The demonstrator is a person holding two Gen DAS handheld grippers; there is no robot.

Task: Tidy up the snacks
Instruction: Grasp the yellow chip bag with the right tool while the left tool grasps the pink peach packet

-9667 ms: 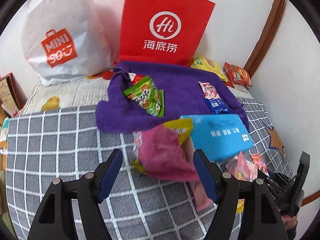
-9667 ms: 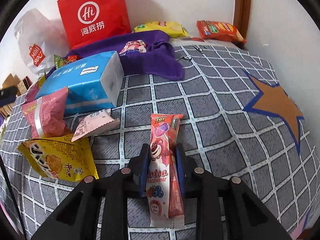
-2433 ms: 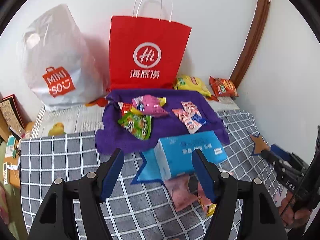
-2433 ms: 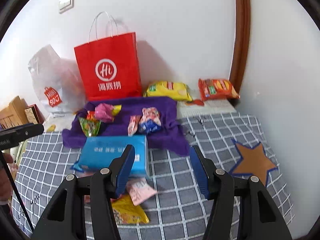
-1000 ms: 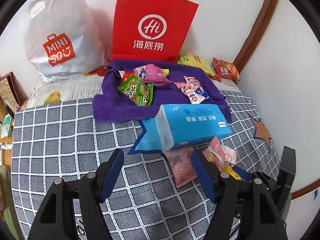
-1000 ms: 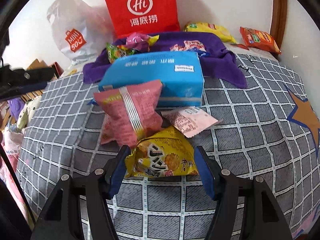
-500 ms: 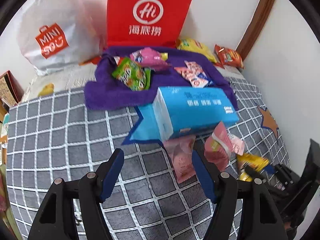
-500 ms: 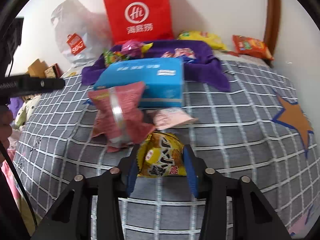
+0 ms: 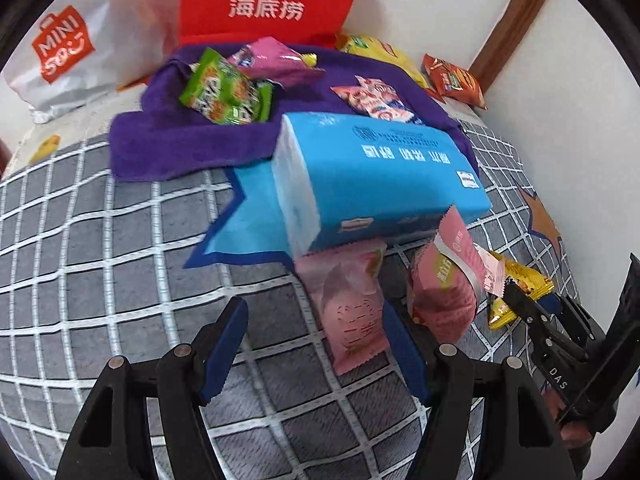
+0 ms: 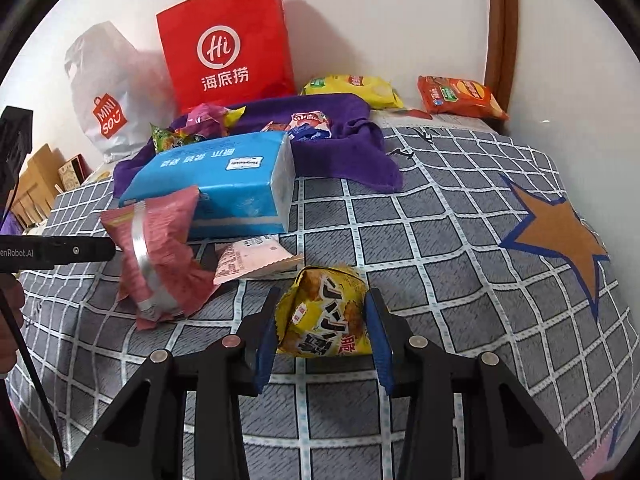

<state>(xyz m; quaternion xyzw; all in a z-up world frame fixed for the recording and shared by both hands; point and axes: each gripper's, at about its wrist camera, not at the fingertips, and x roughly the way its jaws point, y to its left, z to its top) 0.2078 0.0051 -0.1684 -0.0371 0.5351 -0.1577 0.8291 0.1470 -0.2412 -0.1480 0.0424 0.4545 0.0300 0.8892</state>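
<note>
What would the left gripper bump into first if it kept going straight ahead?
Probably the pale pink snack packet lying just ahead between the open fingers of the left gripper, near its right finger. The blue tissue pack sits beyond it. Depth is hard to judge here.

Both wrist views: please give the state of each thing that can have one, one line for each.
Left gripper: open, pale pink packet between its fingers, not pressed.
Right gripper: shut on the yellow packet.
Pale pink packet: flat on the bedspread.
Dark pink packet: puffed, sealed.
Tissue pack: lying on its side.
Red bag: upright against the wall.
Towel: spread out, snacks on it.
</note>
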